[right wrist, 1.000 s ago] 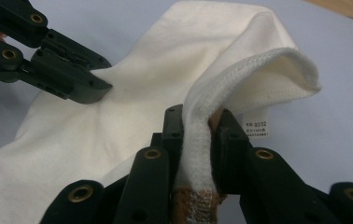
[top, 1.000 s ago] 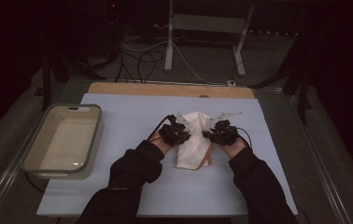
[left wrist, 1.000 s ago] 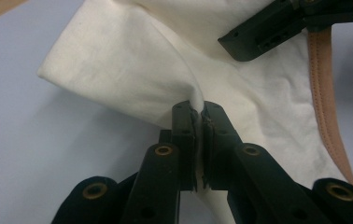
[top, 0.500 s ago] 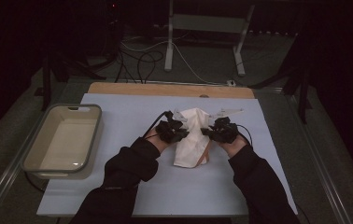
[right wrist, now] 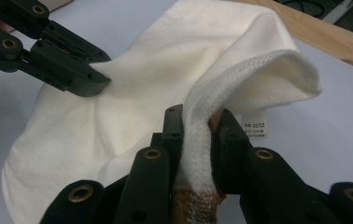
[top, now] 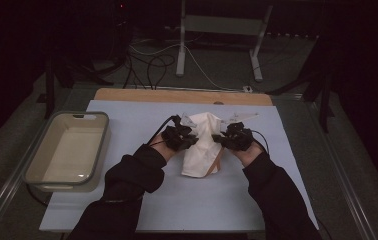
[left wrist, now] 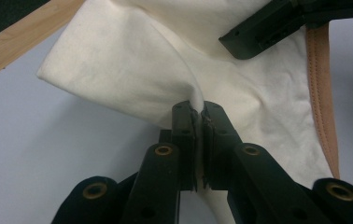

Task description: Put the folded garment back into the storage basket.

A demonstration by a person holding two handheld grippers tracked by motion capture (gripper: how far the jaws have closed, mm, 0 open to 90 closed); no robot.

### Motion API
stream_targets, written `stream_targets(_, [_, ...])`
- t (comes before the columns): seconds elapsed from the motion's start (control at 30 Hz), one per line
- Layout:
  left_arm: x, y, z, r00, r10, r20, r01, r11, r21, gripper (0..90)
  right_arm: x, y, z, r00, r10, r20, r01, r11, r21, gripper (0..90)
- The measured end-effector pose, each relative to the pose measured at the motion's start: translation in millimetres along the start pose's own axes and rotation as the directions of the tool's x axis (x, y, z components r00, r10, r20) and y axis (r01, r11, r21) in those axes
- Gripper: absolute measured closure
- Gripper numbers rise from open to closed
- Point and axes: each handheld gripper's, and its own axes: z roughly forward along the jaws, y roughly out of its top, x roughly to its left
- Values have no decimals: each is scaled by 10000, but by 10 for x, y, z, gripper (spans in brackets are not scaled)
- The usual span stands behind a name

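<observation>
Tag (right wrist: 254, 126) on cloth (right wrist: 132, 107) (right gripper view).

A cream cloth garment (top: 202, 145) with a tan strap (top: 219, 159) along its 3 o'clock edge lies bunched at the table's middle. Its ribbed hem (right wrist: 258, 65) curls up, a small white label (right wrist: 254, 127) beneath it. Both sides are pinched up.
</observation>
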Motion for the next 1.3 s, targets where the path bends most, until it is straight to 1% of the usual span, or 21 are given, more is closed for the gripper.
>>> stream_targets(0.07, [8, 4, -29, 10000, 25, -22, -25, 10000, -28, 866, 19, 25, -5, 10000, -40, 8, 40, 10000, -15, 777])
stream_targets(0.13, [20, 2, -58, 10000, -54, -8, 54, 10000, -50, 865, 34, 47, -7, 10000, -45, -41, 44, 10000, -46, 777])
stream_targets(0.17, [28, 2, -70, 10000, -6, -18, 6, 10000, -7, 865, 40, 57, -5, 10000, -62, -61, 62, 10000, -50, 777])
stream_targets(0.3, [44, -9, -127, 9999, 9, -150, -11, 10000, -97, 865, 72, 98, 3, 9999, -118, -98, 117, 9999, -90, 777])
stream_targets(0.37, [57, -15, -152, 9999, -38, -123, 37, 10000, -91, 866, 85, 116, 4, 9998, -138, -147, 136, 9998, -113, 777])
stream_targets(0.43, [67, -16, -186, 9998, 33, -175, -34, 10000, -51, 866, 103, 135, 7, 9997, -189, -163, 186, 9997, -148, 777])
stream_targets(0.5, [76, -19, -228, 9998, -26, -179, 24, 10000, -95, 866, 119, 154, 8, 9995, -219, -212, 214, 9996, -199, 777])
stream_targets(0.57, [85, -23, -264, 9998, 60, -210, -61, 10000, -38, 865, 137, 175, 10, 9995, -216, -250, 211, 9995, -230, 777])
stream_targets(0.8, [115, -47, -388, 9996, 62, -274, -62, 10000, -10, 865, 216, 267, 26, 9986, -402, -334, 393, 9988, -297, 777])
stream_targets(1.2, [221, -100, -600, 9995, -123, -297, 120, 9999, -89, 865, 350, 432, 64, 9968, -647, -476, 629, 9973, -383, 777])
stream_targets(1.27, [236, -118, -638, 9994, -217, -269, 214, 9997, -110, 866, 371, 457, 73, 9963, -676, -532, 655, 9970, -412, 777])
stream_targets(1.3, [243, -126, -654, 9994, -185, -296, 182, 9998, -81, 865, 385, 468, 79, 9961, -699, -545, 677, 9968, -421, 777])
